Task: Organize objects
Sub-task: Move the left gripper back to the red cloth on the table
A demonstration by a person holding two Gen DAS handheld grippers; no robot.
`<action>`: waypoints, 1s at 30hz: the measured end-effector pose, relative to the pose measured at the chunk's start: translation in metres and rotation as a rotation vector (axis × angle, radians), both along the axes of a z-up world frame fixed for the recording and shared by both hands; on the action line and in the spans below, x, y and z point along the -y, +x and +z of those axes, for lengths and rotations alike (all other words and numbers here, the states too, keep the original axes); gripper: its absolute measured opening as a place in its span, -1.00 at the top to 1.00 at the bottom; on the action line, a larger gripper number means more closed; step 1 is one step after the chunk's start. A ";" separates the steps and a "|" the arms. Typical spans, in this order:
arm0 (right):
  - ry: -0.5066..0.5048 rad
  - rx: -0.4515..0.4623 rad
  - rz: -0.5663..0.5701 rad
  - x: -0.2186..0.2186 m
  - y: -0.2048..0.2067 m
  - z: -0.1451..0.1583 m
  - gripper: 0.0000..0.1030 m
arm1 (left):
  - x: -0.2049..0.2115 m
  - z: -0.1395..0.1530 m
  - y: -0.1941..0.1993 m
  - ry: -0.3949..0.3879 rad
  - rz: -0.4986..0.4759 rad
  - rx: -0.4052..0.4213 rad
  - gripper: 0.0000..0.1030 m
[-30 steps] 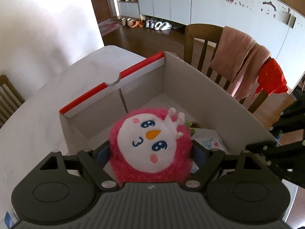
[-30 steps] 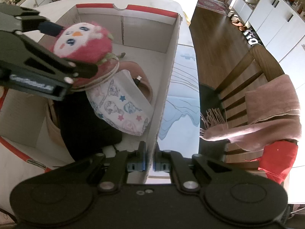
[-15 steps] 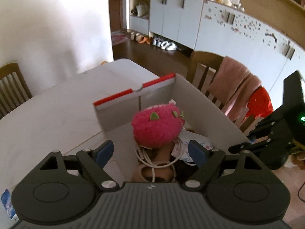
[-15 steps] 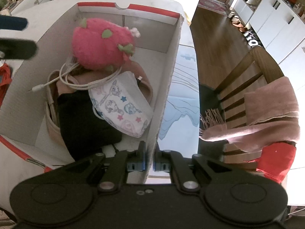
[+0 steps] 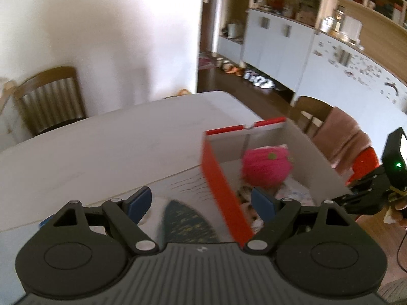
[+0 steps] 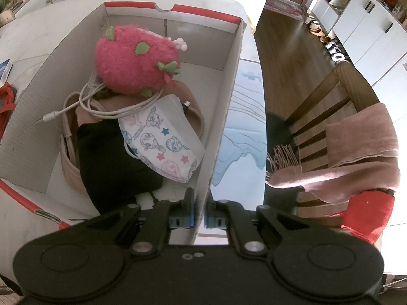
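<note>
One claw (image 6: 199, 213) pinches the box wall (image 6: 226, 117).

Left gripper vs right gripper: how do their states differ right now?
The left gripper is open and holds nothing; the right gripper is shut on the box wall. The left is outside the box; the right is at its rim. Both have blue pads.

Daylight washes out the plain white wall (image 5: 101, 25) in the left wrist view, which is smeared by motion blur. The right wrist view is sharp, its top edge overexposed. Both views bow at their edges.
</note>
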State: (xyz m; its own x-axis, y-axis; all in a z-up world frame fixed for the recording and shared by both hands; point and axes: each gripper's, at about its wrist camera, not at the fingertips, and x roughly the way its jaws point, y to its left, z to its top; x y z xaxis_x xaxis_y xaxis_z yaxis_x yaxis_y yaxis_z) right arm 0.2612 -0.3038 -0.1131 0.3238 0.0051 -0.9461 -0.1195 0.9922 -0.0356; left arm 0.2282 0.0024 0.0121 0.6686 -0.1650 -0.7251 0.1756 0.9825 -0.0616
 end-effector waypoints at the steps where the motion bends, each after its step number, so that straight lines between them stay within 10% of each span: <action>1: 0.001 -0.001 -0.001 0.000 0.000 0.000 0.90 | -0.009 -0.001 -0.003 0.000 0.020 -0.005 -0.66; 12: 0.005 -0.003 -0.004 0.001 -0.001 -0.001 0.89 | -0.085 -0.030 -0.023 0.004 0.197 -0.088 -0.95; 30: 0.007 -0.010 -0.013 0.001 -0.001 -0.002 0.89 | -0.087 -0.149 -0.054 0.018 0.289 -0.346 -0.99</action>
State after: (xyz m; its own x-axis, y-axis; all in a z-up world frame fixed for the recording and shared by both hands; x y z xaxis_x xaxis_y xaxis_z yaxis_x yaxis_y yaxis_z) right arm 0.2598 -0.3053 -0.1151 0.3148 0.0077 -0.9491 -0.1074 0.9938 -0.0275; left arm 0.1742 0.0889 -0.1368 0.4027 0.0078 -0.9153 -0.1346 0.9896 -0.0508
